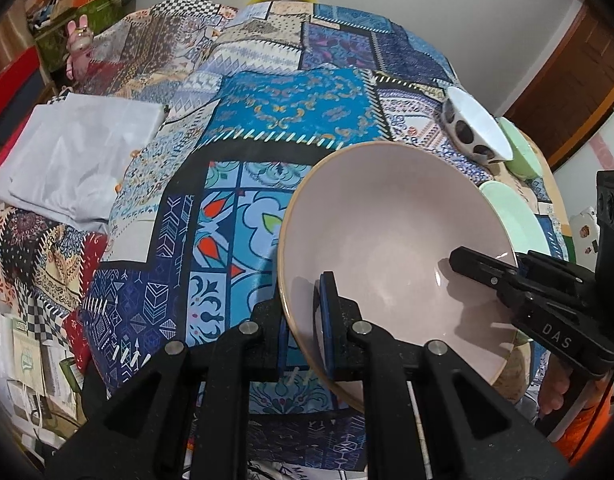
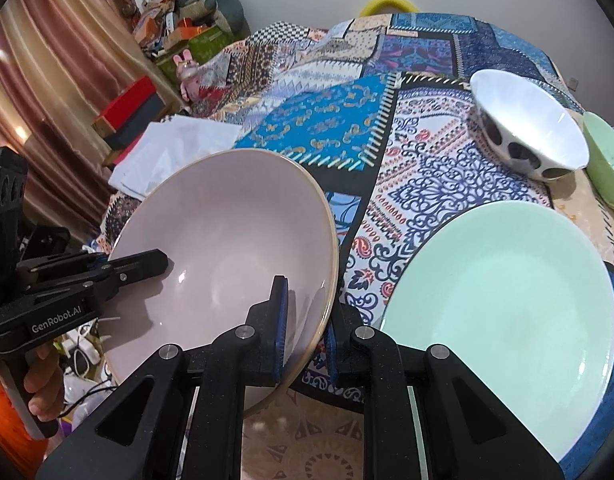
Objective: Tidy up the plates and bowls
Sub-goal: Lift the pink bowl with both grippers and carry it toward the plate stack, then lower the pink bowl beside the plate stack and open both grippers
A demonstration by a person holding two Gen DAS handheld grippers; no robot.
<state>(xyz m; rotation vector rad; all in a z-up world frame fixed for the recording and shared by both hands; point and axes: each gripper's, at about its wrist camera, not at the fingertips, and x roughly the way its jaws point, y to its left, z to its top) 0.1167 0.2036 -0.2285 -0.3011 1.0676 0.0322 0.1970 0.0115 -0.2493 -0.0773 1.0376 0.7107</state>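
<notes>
While both grippers clamp it: pink bowl [image 1: 391, 240] tilted, seemingly lifted off the bench [image 1: 291, 112].
Left gripper [image 1: 307, 320]: pinching its near rim.
Right gripper [image 2: 307, 328]: pinching the opposite rim.
Green plate [image 2: 503, 312]: lower right.

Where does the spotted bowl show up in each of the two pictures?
Left wrist view: the spotted bowl sits at the upper right, beyond the pink bowl, seen nearly edge on.
Right wrist view: the spotted bowl sits at the upper right, above the green plate, its white inside showing.
Shared landmark: the green bowl stands just right of it in both.
</notes>
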